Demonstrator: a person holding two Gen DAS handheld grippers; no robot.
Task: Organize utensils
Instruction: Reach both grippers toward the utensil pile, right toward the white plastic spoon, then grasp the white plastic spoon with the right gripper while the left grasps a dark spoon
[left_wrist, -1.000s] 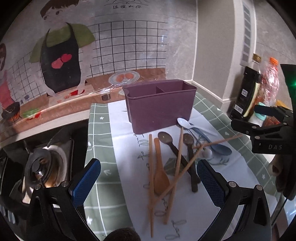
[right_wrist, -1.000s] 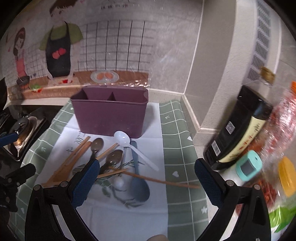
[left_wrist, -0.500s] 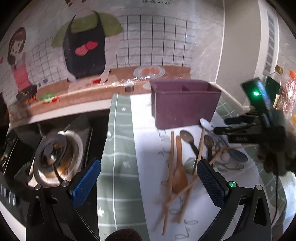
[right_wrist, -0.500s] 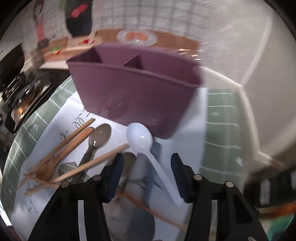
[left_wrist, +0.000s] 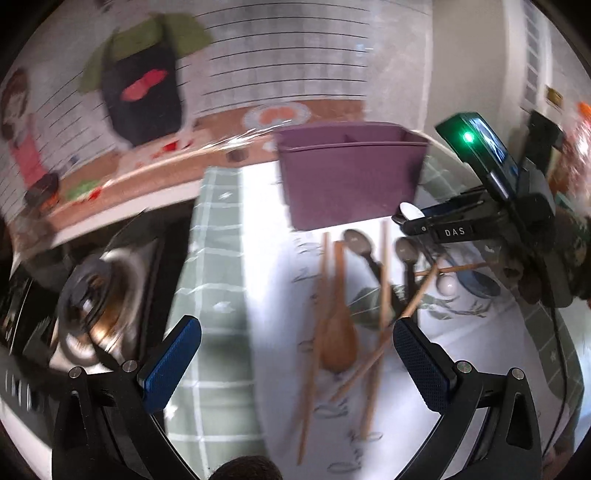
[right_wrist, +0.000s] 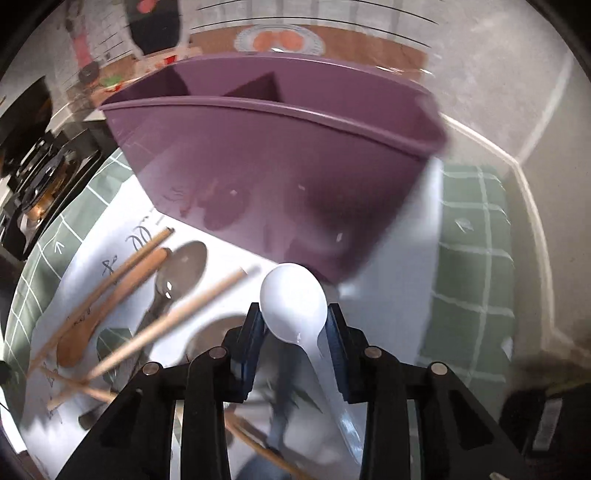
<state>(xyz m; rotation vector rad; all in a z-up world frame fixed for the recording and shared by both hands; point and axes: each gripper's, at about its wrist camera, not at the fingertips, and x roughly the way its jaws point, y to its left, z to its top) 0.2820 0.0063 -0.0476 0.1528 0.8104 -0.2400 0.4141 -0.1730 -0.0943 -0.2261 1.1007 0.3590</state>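
Note:
A purple two-compartment utensil holder (right_wrist: 280, 162) stands at the back of a white sheet; it also shows in the left wrist view (left_wrist: 351, 177). My right gripper (right_wrist: 293, 325) is shut on the bowl of a white spoon (right_wrist: 291, 302) just in front of the holder; it also shows in the left wrist view (left_wrist: 406, 218). My left gripper (left_wrist: 291, 362) is open and empty, above the near end of the pile. Wooden chopsticks (left_wrist: 382, 295), a wooden spoon (left_wrist: 338, 332) and dark spoons (left_wrist: 360, 243) lie loose on the sheet.
A gas stove (left_wrist: 92, 302) sits to the left of the green checked mat (left_wrist: 210, 288). Bottles (left_wrist: 546, 133) stand at the far right by the wall. A blue spoon (left_wrist: 476, 282) lies at the right of the pile.
My right gripper has moved in and closed on the white spoon's bowl. My left gripper has shifted left a little and stays open.

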